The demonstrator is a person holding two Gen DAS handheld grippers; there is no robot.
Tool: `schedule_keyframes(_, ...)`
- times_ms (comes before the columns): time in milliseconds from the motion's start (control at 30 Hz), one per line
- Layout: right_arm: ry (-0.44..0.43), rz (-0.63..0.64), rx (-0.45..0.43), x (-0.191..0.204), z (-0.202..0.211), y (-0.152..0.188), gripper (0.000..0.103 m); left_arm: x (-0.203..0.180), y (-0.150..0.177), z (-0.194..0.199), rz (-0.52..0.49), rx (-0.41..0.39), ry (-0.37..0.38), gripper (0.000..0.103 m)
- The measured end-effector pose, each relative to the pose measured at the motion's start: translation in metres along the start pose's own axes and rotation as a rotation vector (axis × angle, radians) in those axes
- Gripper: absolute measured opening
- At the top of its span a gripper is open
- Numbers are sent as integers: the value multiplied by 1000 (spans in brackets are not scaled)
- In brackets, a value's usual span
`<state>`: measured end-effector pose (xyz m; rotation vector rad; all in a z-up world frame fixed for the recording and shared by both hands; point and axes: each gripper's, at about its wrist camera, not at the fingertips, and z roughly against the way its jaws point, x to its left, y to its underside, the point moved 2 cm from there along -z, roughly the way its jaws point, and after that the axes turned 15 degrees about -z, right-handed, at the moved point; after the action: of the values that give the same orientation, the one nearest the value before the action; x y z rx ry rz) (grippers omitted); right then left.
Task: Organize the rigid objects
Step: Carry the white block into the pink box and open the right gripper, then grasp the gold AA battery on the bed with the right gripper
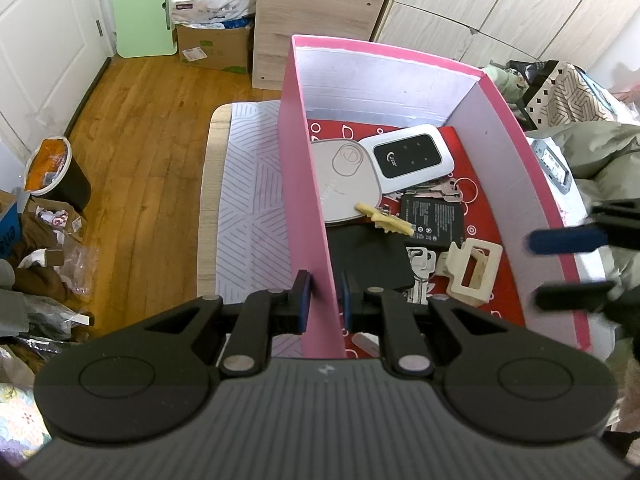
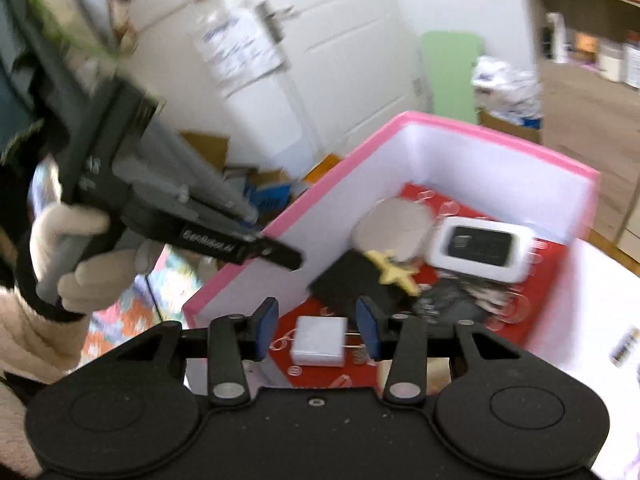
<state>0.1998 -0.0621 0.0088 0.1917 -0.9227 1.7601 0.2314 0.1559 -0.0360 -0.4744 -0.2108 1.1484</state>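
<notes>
A pink box (image 1: 304, 184) with a red floor holds a white pocket router (image 1: 408, 156), a grey square tag (image 1: 346, 180), a black battery (image 1: 434, 220), keys (image 1: 420, 276), a cream hair clip (image 1: 474, 272), a yellow clip (image 1: 386, 218) and a black pad (image 1: 372, 260). My left gripper (image 1: 325, 300) straddles the box's left wall, its pads (image 1: 303, 300) close to but not visibly pressing the wall. My right gripper (image 2: 318, 330) is open over the box (image 2: 248, 256); a white charger block (image 2: 319, 340) lies on the red floor between its fingers. The right gripper also shows in the left wrist view (image 1: 568, 264).
The box sits on a patterned mat (image 1: 252, 208) on a wooden table. Left of it are wood floor (image 1: 140, 140), a bin (image 1: 56, 172) and bags. A grey device (image 1: 554, 164) lies right of the box beside bedding. Cabinets (image 1: 480, 8) stand behind.
</notes>
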Motion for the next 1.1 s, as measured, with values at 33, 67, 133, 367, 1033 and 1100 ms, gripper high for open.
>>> schedule_keyframes(33,9,-23,-24,-6,11,2,49,0,0,0,2,0,-1,13)
schedule_keyframes(67,18,-44,-47,-12,21,5,49,0,0,0,4,0,-2,13)
schedule_keyframes(133,46,-86,-89,-25,41,10,49,0,0,0,5,1,-1,13)
schedule_keyframes(367,181,-243,-169,-84,76,58,51,-2,-1,0,3,8,-11,13)
schedule_keyframes(1033,571,-164,-101,-130,61,123,56,-7,-2,-1,12,17,-34,13)
schedule_keyframes(1100,572,-172,-98,-134,59,125,56,-6,-2,0,12,16,-35,13)
